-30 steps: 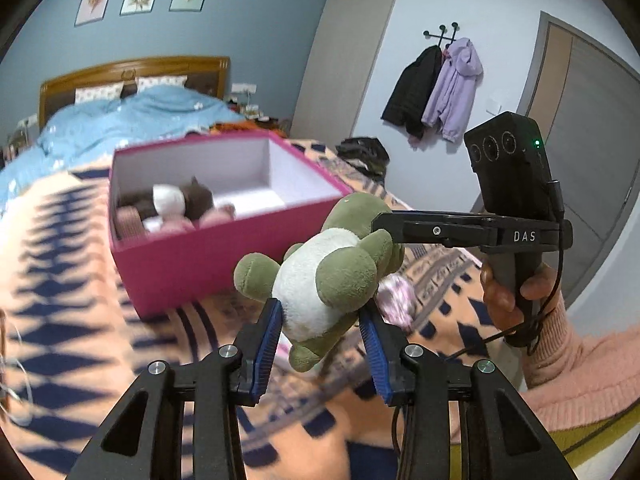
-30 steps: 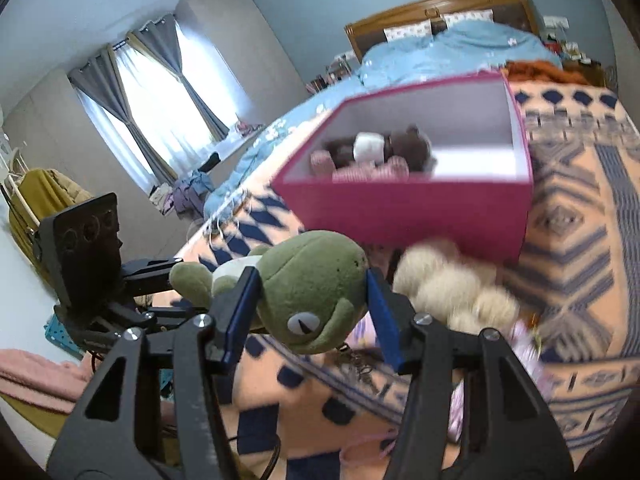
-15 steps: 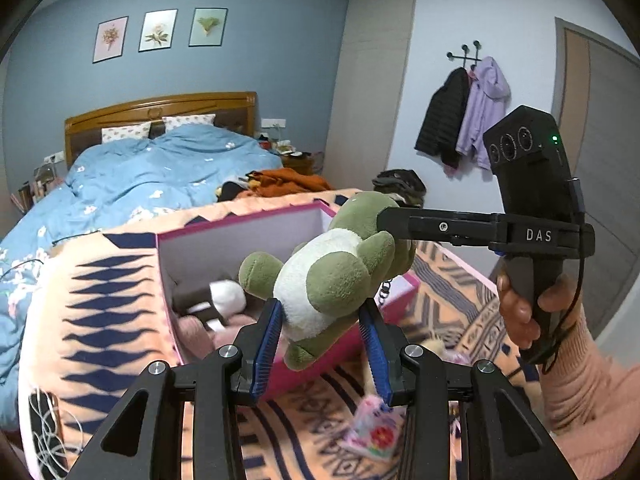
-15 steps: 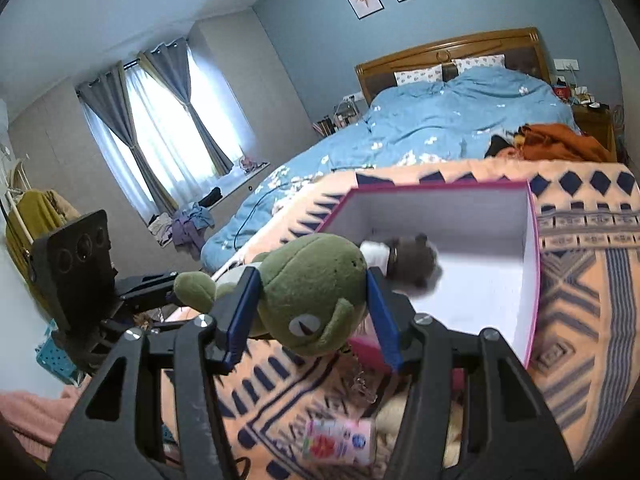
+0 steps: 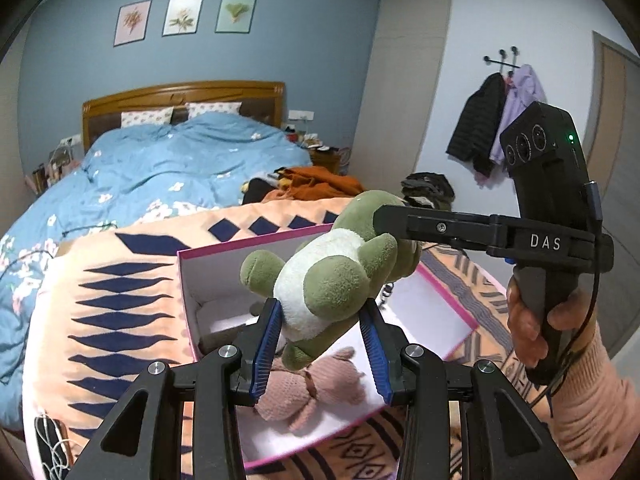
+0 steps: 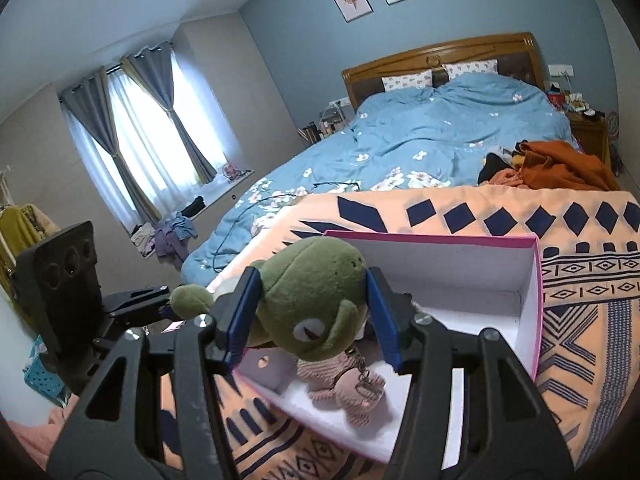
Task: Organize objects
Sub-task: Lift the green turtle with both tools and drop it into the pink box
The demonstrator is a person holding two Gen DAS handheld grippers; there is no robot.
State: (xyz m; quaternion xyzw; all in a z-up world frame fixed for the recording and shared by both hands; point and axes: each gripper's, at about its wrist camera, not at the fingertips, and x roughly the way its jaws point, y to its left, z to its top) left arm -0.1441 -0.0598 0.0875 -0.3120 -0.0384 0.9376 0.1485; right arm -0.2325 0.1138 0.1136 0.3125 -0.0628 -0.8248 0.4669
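Observation:
Both grippers hold one green plush frog over the open pink box. My left gripper point(image 5: 322, 346) is shut on the frog's white belly and legs point(image 5: 320, 284). My right gripper point(image 6: 312, 318) is shut on the frog's head point(image 6: 316, 300). The pink box point(image 5: 448, 304) has white inner walls and lies on the patterned blanket; it also shows in the right wrist view point(image 6: 538, 300). A pink plush toy point(image 5: 316, 390) lies inside the box below the frog, and it also shows in the right wrist view point(image 6: 344, 384).
The box sits on an orange and navy patterned blanket point(image 5: 112, 300) at the foot of a bed with a blue duvet point(image 5: 180, 160). Orange clothes point(image 6: 560, 164) lie on the bed behind the box. Coats point(image 5: 492, 116) hang on the right wall.
Both grippers have lifted the frog up and carried it forward, from in front of the box to above its open inside. The box now lies below the frog.

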